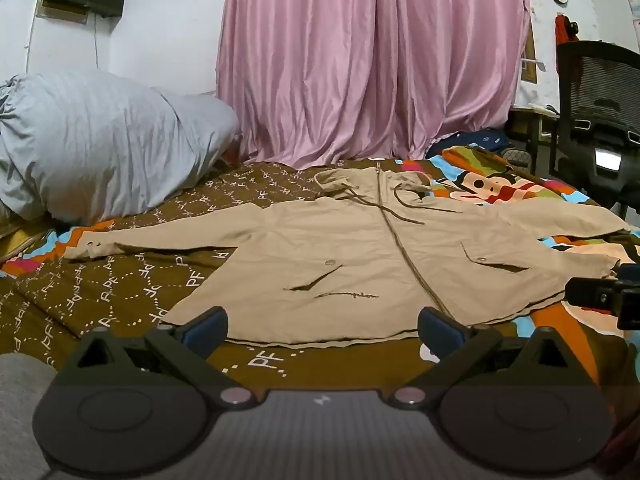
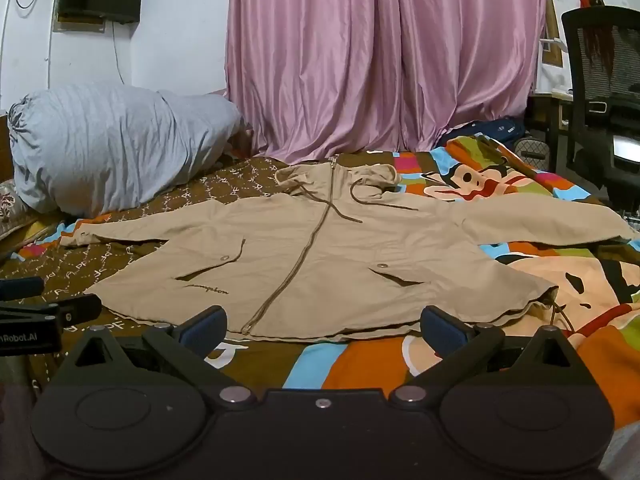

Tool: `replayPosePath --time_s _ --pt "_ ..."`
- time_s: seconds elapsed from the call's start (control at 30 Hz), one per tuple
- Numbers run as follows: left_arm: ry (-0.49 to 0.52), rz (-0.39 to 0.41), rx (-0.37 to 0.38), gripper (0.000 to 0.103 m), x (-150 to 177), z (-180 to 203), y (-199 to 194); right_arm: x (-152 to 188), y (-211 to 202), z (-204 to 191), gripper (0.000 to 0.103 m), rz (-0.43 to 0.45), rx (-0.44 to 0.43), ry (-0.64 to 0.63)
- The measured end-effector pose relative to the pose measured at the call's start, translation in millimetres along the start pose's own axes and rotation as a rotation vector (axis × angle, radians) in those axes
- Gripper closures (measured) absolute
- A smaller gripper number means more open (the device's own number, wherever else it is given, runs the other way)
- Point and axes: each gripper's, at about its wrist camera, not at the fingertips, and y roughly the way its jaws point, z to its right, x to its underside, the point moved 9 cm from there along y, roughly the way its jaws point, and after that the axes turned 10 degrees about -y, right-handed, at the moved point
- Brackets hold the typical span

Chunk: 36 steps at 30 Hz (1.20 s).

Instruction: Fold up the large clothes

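A beige zip-up hooded jacket (image 1: 352, 248) lies flat and face up on the bed, sleeves spread to both sides, hood toward the curtain. It fills the middle of the right wrist view too, as the jacket (image 2: 320, 252). My left gripper (image 1: 322, 326) hovers open just short of the jacket's bottom hem, nothing between its blue-padded fingers. My right gripper (image 2: 324, 326) is likewise open and empty, near the hem by the zipper's lower end. The right gripper's body (image 1: 608, 294) shows at the left view's right edge; the left gripper's body (image 2: 44, 312) shows at the right view's left edge.
The bed carries a brown patterned and colourful cartoon blanket (image 1: 120, 280). A big grey pillow (image 1: 104, 140) sits at the back left. Pink curtains (image 1: 372, 60) hang behind. A black office chair (image 1: 600, 120) and desk stand at the right, a dark bag (image 2: 492, 130) beside the bed.
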Motion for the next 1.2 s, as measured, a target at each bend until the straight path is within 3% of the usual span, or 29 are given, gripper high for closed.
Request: replayPosePath --time_s 1.2 --pt "0.004 -0.004 -0.001 0.0 0.4 0.2 0.5 1.8 1.0 1.0 0.001 -0.008 -0.002 0.002"
